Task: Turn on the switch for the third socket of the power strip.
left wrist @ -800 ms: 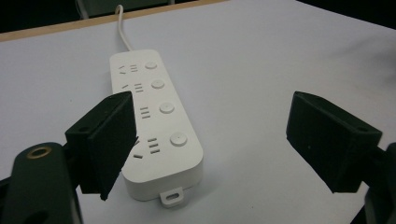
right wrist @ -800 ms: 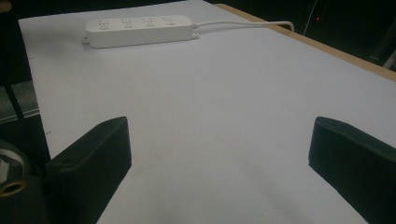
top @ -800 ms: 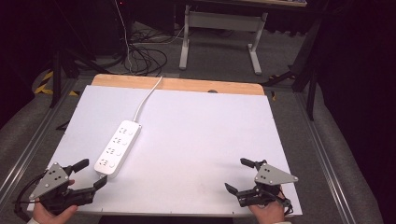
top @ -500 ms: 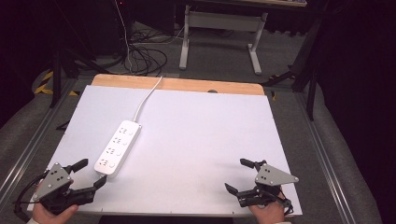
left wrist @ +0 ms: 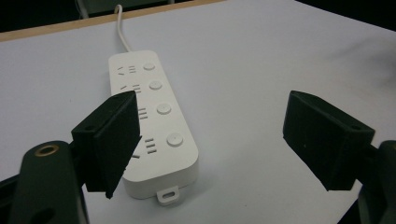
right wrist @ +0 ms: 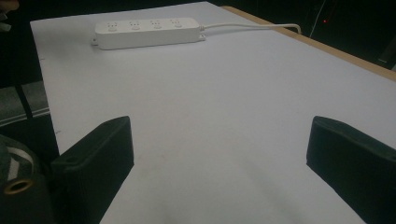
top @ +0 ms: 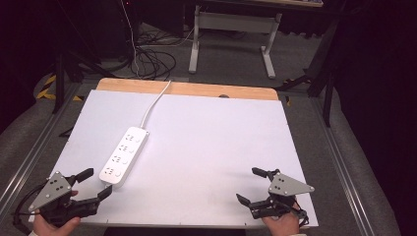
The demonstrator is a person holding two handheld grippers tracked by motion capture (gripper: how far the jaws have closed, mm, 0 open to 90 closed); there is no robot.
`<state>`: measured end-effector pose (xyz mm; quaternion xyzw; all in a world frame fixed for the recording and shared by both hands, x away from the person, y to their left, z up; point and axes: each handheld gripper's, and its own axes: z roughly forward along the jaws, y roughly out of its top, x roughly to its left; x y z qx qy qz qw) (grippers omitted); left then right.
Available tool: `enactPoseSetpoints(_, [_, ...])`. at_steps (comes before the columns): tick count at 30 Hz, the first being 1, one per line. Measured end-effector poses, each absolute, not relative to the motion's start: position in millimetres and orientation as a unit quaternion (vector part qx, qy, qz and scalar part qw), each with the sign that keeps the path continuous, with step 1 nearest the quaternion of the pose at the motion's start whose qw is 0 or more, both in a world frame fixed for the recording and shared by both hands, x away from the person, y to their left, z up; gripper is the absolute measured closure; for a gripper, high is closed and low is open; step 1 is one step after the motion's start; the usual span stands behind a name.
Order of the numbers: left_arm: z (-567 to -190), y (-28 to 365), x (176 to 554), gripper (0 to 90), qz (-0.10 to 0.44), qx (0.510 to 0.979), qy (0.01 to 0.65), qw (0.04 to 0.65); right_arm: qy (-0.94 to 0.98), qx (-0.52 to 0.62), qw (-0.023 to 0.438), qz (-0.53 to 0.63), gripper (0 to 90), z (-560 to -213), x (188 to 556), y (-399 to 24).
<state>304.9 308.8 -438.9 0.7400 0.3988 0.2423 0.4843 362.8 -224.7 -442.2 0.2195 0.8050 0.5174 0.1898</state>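
Two handheld grippers were in play, both with jaws spread wide and nothing between them. On the high view, the left gripper sat at 7 o'clock on the white table, and the right gripper sat at 5 o'clock, well apart from the work.

One white power strip lay on the left half of the table, running from about 8 o'clock toward 11 o'clock, with its white cord leaving the far end and passing over the wooden back edge at 12 o'clock. The near end of the strip lay just beside the left gripper's jaw tips, apart from them. In the left gripper view the power strip sat toward the left jaw rather than centred in the gap.

Recommended procedure for the step in hand, judged to be an approach to the strip's near end:
1. Shift the left gripper sideways until the strip body is centred between both jaws.
2. Keep the jaws level with the table and fully spread until they straddle the strip's short width.
3. Close on the plain side walls, not on the buttons or sockets.
4. Allow slack in the cord before any pull.

Count: one power strip, one cord, four round buttons, four socket groups, one small mounting tab at the near end, two grippers.
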Motion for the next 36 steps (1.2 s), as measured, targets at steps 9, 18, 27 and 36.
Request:
enactPoseSetpoints(9, [-436.4,307.0,304.0,20.3,0.254,0.747,0.389,0.475,0.805,0.218,0.189,0.518,7.6,-442.1,362.6,-224.8])
enactPoseSetpoints(18, [-421.1,300.6,312.0,23.1,0.243,0.754,0.391,0.468,0.806,0.218,0.187,0.518,7.6,-442.3,363.3,-224.0])
enactPoseSetpoints(27, [-410.1,294.4,317.9,24.4,0.242,0.759,0.386,0.465,0.805,0.217,0.183,0.520,7.6,-443.0,364.2,-223.9])
enactPoseSetpoints(36, [-403.7,290.0,327.2,24.4,0.240,0.764,0.384,0.460,0.801,0.218,0.181,0.528,7.8,-442.0,363.9,-226.2])
